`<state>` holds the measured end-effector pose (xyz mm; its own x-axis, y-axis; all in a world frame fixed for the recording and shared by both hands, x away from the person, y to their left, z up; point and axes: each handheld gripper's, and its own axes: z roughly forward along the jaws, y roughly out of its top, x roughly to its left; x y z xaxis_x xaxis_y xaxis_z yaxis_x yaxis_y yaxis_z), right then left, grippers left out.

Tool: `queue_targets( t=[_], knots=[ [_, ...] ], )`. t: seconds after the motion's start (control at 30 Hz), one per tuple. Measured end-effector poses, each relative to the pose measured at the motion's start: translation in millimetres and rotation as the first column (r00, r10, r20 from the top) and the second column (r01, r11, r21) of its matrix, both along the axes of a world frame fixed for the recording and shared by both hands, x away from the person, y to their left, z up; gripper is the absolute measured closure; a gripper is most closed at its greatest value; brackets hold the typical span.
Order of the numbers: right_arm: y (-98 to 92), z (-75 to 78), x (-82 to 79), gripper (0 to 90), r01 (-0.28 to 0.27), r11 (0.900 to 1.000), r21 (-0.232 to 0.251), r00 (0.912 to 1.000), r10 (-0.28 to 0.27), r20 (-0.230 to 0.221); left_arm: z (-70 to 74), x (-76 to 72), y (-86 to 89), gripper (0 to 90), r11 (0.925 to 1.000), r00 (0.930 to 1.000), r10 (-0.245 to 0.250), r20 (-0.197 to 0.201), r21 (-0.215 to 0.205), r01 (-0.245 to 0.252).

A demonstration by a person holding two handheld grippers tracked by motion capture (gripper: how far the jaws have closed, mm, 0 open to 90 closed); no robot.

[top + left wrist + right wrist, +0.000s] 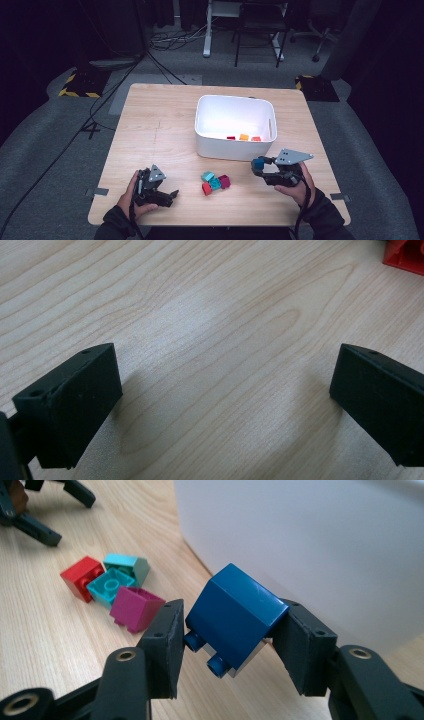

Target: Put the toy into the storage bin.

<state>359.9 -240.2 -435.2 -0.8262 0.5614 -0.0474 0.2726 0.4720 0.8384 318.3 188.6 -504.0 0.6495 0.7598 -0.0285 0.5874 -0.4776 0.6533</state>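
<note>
Right tongs point(227, 645) are clamped on a blue brick point(235, 617), which sits tilted between the pads with its studs pointing down toward us, while the left tongs point(220, 405) stand wide apart with nothing between them, low over bare wood near the desk's front left corner. In the high view we see the right tongs point(265, 167) carrying the blue brick point(258, 163) just in front of the white bin point(235, 150), near the bin's front right corner and clear of the desk top.

The step in hand, as we judge it, is lifting this brick over the bin's front wall and dropping it in with the red, orange and red pieces point(243, 137) already lying inside. To do it well we would raise the brick clear of the rim before moving forward, since the grip is on slanted faces and a knock against the wall could twist it loose. We would let go only once it is well over the bin's floor, not above the rim.

Four bricks wait in a tight cluster point(215, 182) near the middle of the desk's front edge: two teal, one red, one magenta, touching one another.

The desk point(150, 125) is pale wood with plain grain. Around it we see grey carpet, trailing cables, yellow-and-black striped floor plates, and chair and table legs in the dim back.
</note>
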Motion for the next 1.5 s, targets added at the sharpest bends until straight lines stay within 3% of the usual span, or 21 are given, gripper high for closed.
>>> queue_targets(
  t=[0.7, 1.5],
  knots=[
    [-14.5, 41.4, 1.8, 47.6, 0.038, 0.999, 0.021, 0.997, -0.039, 0.066, 0.1, 0.0, 0.1, 0.5, 1.0, 1.0, 0.0, 0.002, 0.001, 0.0],
    [-8.6, 77.7, 7.8, 47.7, 0.034, 0.999, 0.03, 0.9937, -0.037, 0.106, 0.0, 0.0, 0.0, 0.5, 1.0, 1.0, 0.0, 0.0, 0.0, 0.0]
  ],
)
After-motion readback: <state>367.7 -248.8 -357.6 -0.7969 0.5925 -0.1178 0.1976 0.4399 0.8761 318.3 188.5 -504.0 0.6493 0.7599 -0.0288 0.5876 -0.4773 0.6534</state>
